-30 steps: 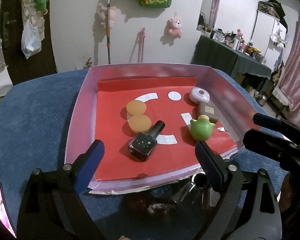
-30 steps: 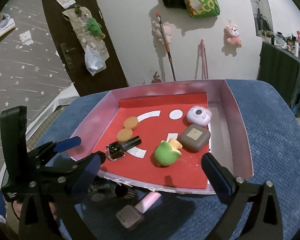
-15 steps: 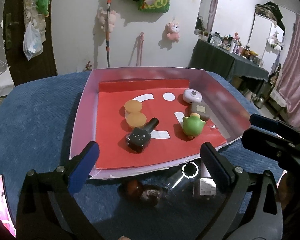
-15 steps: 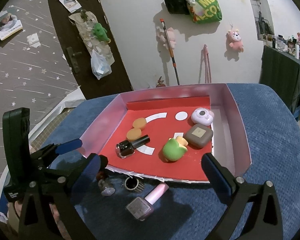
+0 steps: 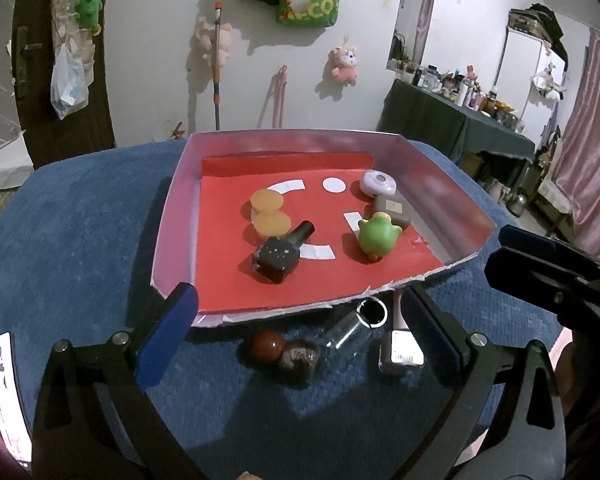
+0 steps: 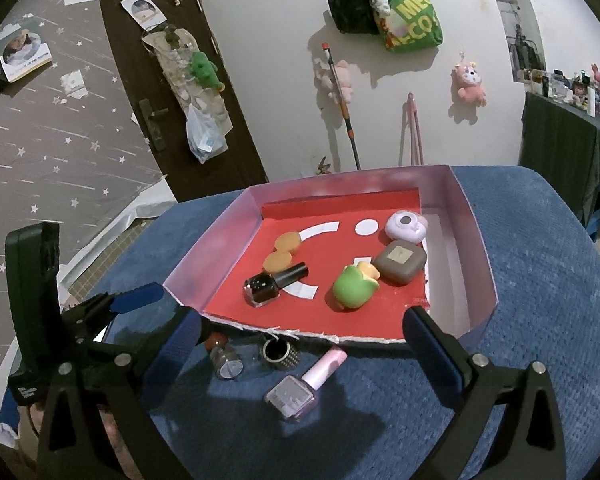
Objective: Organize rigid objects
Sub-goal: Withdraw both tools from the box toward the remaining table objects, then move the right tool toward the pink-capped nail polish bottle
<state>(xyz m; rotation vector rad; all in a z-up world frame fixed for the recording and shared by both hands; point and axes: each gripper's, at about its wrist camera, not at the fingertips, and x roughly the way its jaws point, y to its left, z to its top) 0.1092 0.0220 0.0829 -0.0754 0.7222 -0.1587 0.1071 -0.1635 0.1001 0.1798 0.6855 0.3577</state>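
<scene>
We see a blue textured cushion (image 6: 540, 264) carrying a pink tray (image 6: 476, 256). Just before the tray's torn front edge lie a pink nail polish bottle (image 6: 300, 388), a studded ring (image 6: 280, 354) and a small jar (image 6: 224, 360).

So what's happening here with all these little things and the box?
A person is sorting small objects into a pink tray on a blue cushion. Both hand-held grippers, left and right, hang open and empty near its front edge. A black polish bottle and a green toy lie inside; a pink polish bottle, a ring and a small jar wait outside.
</scene>
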